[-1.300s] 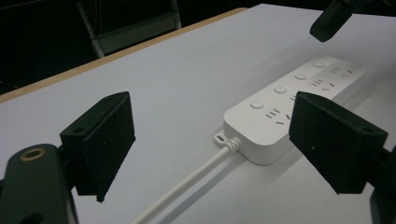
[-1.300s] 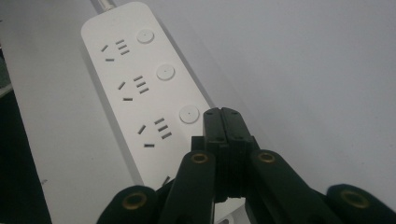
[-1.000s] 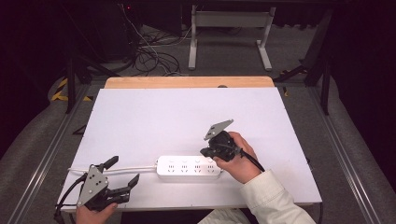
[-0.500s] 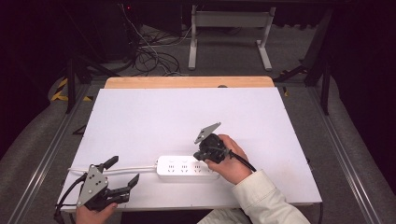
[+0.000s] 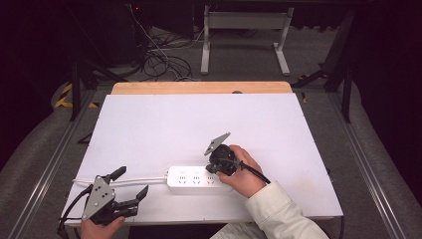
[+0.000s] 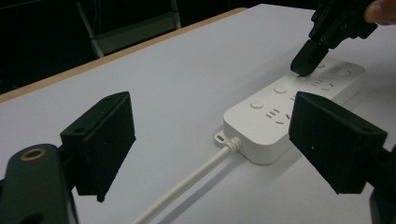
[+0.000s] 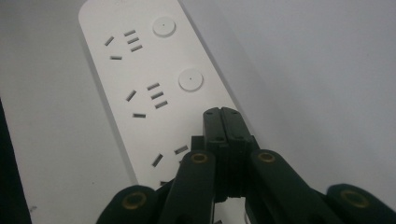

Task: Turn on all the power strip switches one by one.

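Seemingly mid-press: right gripper (image 7: 224,116), fingers closed empty, tip down on power strip (image 5: 199,179) third button; left gripper (image 5: 130,185) open, idle on desk (image 5: 164,124).

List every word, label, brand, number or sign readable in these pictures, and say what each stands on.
None can be read.
Power strip: its white face carries socket slots and round buttons, but no printed text, brand or number shows.
Right gripper, jaws shut at the strip's third button: plain black, no marking.
Left gripper, jaws open: no label on its grey plate.
Table: blank white sheet.
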{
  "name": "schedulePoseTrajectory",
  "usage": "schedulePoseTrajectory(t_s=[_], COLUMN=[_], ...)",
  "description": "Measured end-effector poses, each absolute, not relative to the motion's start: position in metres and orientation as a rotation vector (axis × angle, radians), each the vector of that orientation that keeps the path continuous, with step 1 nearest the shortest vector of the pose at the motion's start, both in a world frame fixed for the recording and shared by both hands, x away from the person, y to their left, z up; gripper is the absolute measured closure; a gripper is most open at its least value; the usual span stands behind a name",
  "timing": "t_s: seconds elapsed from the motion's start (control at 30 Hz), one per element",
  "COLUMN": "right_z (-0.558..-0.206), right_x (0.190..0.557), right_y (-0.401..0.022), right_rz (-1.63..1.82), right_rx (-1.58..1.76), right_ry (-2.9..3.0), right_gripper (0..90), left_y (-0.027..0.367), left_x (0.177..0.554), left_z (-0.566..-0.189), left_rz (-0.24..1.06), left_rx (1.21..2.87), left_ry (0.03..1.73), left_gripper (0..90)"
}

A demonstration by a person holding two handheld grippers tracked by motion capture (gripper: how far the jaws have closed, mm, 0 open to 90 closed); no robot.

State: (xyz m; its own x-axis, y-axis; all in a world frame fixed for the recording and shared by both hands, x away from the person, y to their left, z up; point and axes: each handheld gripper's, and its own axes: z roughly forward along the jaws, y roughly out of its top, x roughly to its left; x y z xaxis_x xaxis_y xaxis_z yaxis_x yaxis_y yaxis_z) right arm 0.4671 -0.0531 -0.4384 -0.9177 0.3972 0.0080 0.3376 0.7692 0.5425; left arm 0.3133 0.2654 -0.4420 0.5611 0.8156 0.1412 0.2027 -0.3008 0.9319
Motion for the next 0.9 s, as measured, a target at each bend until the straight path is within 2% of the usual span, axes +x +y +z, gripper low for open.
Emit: schedulePoseTrajectory(t_s=[0.9], right_z=[-0.4397], right_x=[0.4658], right_y=[-0.0480], right_rz=[0.785], right_rx=[0.656], right_ry=[2.859], right_gripper=[90.0], left_y=[0.2649], left_x=[0.3129], left_z=[-0.4420], left_rz=[0.778], left_rx=[1.809], left_ry=[0.837], left_gripper=[14.7])
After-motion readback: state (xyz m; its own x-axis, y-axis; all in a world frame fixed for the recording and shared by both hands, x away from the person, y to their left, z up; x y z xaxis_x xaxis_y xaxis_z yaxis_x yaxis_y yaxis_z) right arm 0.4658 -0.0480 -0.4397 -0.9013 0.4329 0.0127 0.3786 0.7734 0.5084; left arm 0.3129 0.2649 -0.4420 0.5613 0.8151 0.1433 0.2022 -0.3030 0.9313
